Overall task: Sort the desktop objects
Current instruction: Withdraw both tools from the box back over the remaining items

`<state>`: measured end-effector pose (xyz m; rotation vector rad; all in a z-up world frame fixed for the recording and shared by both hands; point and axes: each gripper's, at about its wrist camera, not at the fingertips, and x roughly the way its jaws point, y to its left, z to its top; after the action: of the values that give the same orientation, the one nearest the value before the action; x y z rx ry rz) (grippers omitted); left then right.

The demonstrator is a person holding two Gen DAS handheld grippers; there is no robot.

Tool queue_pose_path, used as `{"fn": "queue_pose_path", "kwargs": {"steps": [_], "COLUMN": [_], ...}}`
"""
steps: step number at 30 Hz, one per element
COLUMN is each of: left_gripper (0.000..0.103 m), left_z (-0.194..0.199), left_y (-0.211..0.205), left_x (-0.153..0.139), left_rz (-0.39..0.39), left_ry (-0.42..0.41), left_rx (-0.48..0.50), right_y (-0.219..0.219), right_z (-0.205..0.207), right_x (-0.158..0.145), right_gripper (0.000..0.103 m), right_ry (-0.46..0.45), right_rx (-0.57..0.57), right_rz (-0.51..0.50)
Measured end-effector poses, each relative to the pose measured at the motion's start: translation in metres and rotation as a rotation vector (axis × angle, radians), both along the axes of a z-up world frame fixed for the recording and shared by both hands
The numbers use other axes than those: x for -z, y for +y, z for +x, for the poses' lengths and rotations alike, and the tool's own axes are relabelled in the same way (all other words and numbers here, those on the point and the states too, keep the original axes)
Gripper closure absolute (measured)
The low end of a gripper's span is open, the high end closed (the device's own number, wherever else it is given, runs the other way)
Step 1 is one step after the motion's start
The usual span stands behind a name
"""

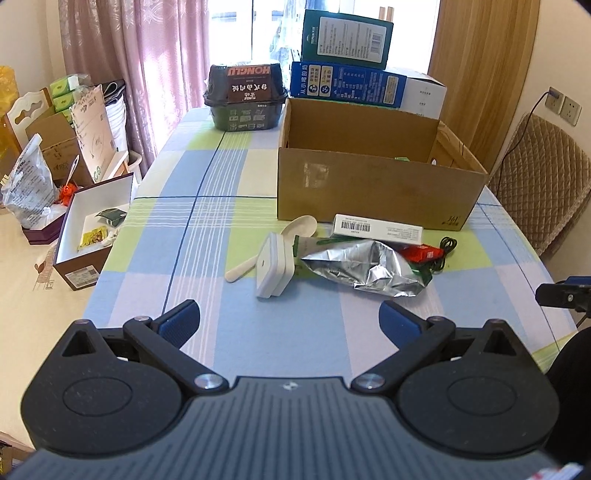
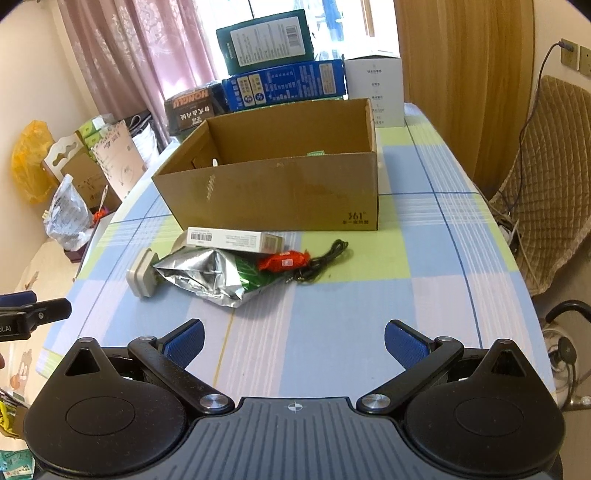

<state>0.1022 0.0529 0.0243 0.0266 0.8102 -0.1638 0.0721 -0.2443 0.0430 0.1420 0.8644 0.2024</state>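
Desktop clutter sits mid-table (image 1: 229, 206) before my open brown cardboard box (image 1: 369, 188): crumpled silver foil bag (image 1: 364, 267), flat white barcoded carton (image 1: 376, 227), white plastic clip (image 1: 273, 267), red snack packet (image 2: 284, 260). Both my left hand-held gripper (image 1: 290, 319) and right hand-held gripper (image 2: 293, 338) hover wide open, empty.

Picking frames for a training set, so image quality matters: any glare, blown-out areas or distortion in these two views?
Left wrist view: window behind the boxes blown out, foil bag glinting, table edges bowed by fisheye. Right wrist view: same backlit window, bright foil bag, dark corner vignetting; both sharp.
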Motion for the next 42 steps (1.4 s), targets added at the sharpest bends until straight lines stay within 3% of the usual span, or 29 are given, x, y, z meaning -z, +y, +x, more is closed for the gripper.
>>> {"fn": "queue_pose_path", "kwargs": {"steps": [26,42], "left_gripper": [0.005,0.023], "left_z": [0.017,0.062], "left_y": [0.0,-0.007], "left_x": [0.025,0.061], "left_rz": [0.008,0.075], "left_ry": [0.034,0.043], "left_rx": [0.013,0.088], "right_y": [-0.005,-0.004], "right_z": [0.016,0.054], "right_x": [0.024,0.056], "right_gripper": [0.002,0.002], "right_ry": [0.05,0.094], "right_rx": [0.021,0.035], "right_rz": [-0.002,-0.016]}}
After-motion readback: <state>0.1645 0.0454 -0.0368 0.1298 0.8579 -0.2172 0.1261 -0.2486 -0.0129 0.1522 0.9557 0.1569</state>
